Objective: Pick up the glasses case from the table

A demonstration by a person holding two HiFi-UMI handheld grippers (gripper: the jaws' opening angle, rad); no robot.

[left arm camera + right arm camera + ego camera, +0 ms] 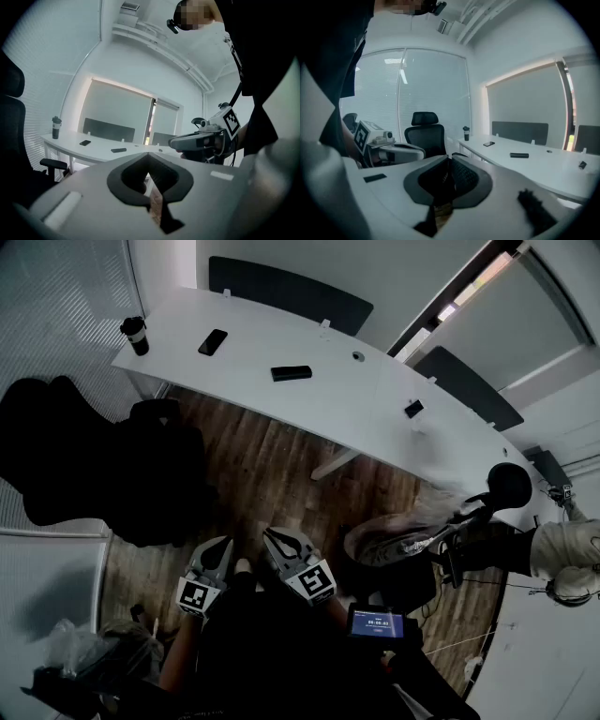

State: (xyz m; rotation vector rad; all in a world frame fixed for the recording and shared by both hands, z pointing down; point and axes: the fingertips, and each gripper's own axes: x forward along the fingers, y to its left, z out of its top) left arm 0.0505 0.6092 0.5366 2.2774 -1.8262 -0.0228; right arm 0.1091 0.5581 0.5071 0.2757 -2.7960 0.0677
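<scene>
The glasses case (292, 373) is a flat black box lying on the long white table (356, 413), far from both grippers. The left gripper view shows the case (118, 150) small on the table (101, 149), and so does the right gripper view, with the case (519, 155) on the table (553, 173). My left gripper (223, 547) and right gripper (273, 537) hang side by side over the wooden floor, close to my body. Both are shut with nothing between the jaws. Each gripper view shows its own gripper closed: left gripper (147, 155), right gripper (449, 159).
On the table also lie a black phone (213, 341), a dark cup (136, 335) at the left end and a small black object (413, 409). Black office chairs (155, 470) stand left of me. Another chair (506, 486) and a person's white sleeve (567, 549) are at the right.
</scene>
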